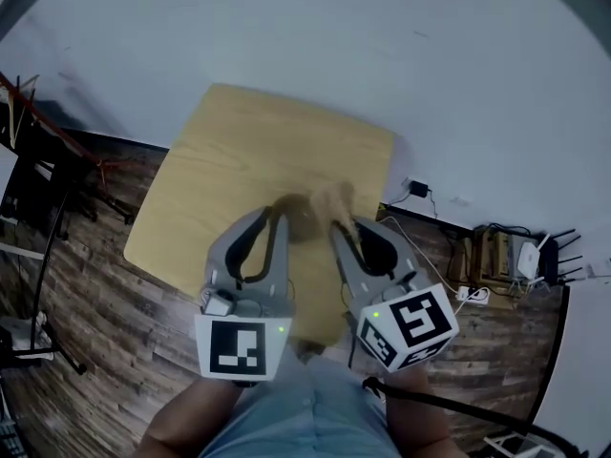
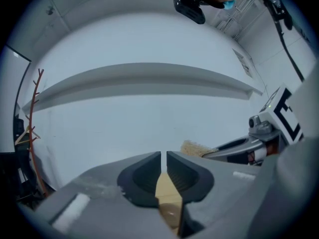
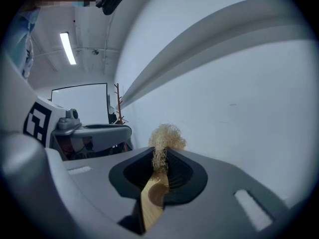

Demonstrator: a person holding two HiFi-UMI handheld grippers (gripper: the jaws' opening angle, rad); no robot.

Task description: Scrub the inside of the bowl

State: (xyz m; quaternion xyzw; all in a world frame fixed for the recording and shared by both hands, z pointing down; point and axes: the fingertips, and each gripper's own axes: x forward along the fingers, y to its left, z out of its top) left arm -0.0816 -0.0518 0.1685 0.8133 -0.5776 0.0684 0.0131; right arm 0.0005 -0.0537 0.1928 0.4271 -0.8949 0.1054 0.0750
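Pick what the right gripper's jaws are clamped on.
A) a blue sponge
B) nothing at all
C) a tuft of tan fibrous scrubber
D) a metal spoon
C: in the right gripper view, the right gripper is closed on a tan fibrous scrubber, whose frizzy tuft sticks out past the jaw tips.

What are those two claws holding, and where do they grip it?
The right gripper pinches a tan fibrous scrubber by its lower end; the tuft pokes out past the tips. The left gripper holds nothing, jaws nearly closed.
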